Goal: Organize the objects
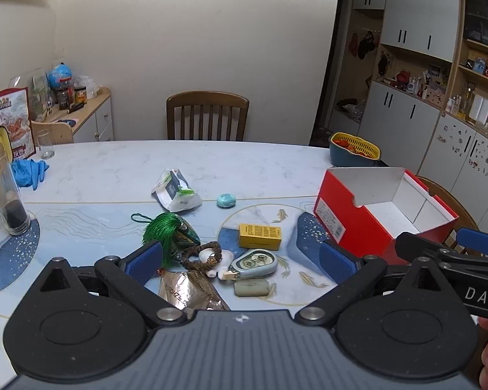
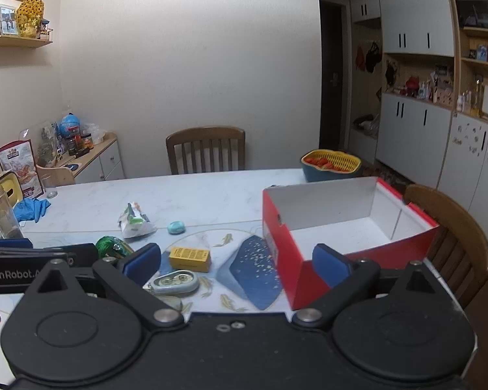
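Note:
An open red box [image 1: 387, 214] with a white, empty inside stands at the table's right; it also shows in the right wrist view [image 2: 338, 224]. Left of it lie a yellow box [image 1: 259, 236], a teal stone [image 1: 226, 200], a white packet [image 1: 175, 191], a green tassel [image 1: 166, 230], a bead bracelet [image 1: 200, 255], a grey-blue correction tape [image 1: 253, 263], a grey eraser [image 1: 251, 288] and a foil wrapper [image 1: 188, 292]. My left gripper [image 1: 240, 261] is open above the bracelet and tape. My right gripper [image 2: 237, 263] is open beside the red box's near corner.
A wooden chair [image 1: 207, 115] stands at the table's far side, another [image 2: 452, 237] at the right. A yellow-and-blue basket [image 1: 354, 149] sits behind the box. A glass jar [image 1: 5, 191], blue gloves [image 1: 29, 169] and a snack bag [image 1: 11, 120] are at the left.

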A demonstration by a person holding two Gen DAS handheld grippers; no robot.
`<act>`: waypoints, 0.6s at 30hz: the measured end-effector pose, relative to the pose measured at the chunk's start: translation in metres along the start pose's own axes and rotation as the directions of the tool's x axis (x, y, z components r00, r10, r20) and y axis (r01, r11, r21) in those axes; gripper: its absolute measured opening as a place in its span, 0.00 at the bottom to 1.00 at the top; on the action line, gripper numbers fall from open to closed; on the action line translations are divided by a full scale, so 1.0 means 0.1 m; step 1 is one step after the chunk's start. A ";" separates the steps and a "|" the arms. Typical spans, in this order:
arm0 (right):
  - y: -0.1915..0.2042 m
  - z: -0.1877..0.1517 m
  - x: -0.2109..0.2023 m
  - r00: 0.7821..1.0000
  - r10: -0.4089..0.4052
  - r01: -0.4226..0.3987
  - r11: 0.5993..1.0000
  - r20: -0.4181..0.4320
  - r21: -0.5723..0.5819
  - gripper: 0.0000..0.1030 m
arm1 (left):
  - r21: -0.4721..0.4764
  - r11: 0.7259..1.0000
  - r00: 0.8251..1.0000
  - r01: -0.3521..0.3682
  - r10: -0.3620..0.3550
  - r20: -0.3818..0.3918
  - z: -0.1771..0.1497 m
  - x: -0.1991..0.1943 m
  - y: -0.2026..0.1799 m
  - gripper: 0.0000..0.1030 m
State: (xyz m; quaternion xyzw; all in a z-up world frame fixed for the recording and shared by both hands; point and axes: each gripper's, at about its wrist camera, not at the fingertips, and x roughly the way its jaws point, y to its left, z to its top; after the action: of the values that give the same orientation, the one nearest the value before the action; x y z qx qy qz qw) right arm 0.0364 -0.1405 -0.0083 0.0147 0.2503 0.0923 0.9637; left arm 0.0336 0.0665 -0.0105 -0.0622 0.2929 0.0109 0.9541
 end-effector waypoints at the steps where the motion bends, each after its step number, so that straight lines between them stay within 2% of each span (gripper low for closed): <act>1: 0.02 0.00 0.03 1.000 0.002 -0.002 1.000 -0.006 0.001 0.96 | -0.003 1.000 1.000 -0.001 0.001 -0.004 0.01 0.03 0.03 1.00; 11: 0.23 0.06 0.43 0.997 0.052 -0.052 0.999 -0.065 -0.009 0.92 | -0.006 1.000 1.000 -0.022 0.022 -0.015 0.11 0.33 0.31 1.00; 16: 0.34 0.07 0.65 0.992 0.090 -0.092 0.996 -0.090 -0.016 0.91 | -0.013 1.000 0.998 0.002 -0.003 -0.056 0.14 0.53 0.51 1.00; 18: 0.38 0.06 0.75 0.989 0.105 -0.109 0.994 -0.105 -0.025 0.90 | -0.002 1.000 0.998 -0.007 0.007 -0.063 0.13 0.61 0.59 1.00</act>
State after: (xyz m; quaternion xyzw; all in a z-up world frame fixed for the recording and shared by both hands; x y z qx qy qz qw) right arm 0.0972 -0.0892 -0.0362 0.0085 0.2970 0.1483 0.9432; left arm 0.0883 0.1253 -0.0409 -0.0625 0.3231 0.0125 0.9442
